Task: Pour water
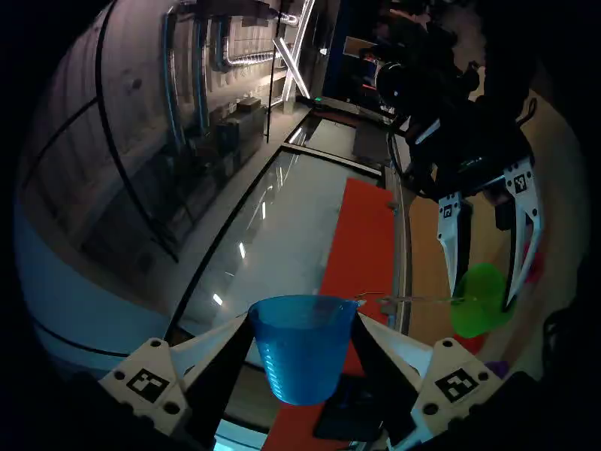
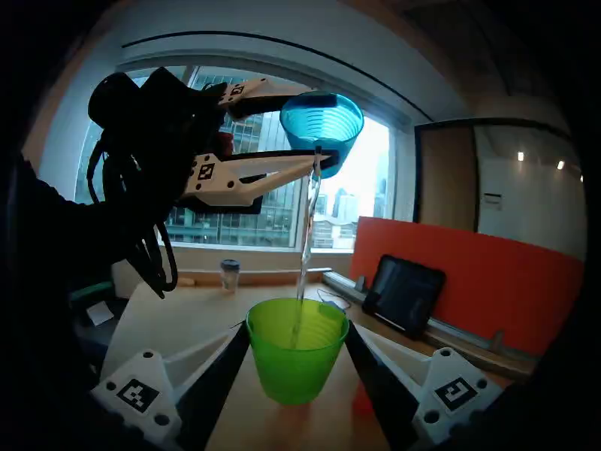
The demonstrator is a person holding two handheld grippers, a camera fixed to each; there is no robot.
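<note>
wooden desk (image 2: 173,323) by a big city window (image 2: 255,218), orange divider (image 2: 488,278) along one edge. left gripper (image 1: 302,319) is clamped on the tilted blue cup (image 1: 303,353) up high, right gripper (image 2: 297,334) is clamped on the green cup (image 2: 297,364) below it. right gripper view catches the water stream (image 2: 306,248) landing in the green one.

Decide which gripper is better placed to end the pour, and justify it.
Left. The left gripper holds the blue cup tipped above the right gripper's green cup, water streaming in; tilting back should stop the flow.
</note>
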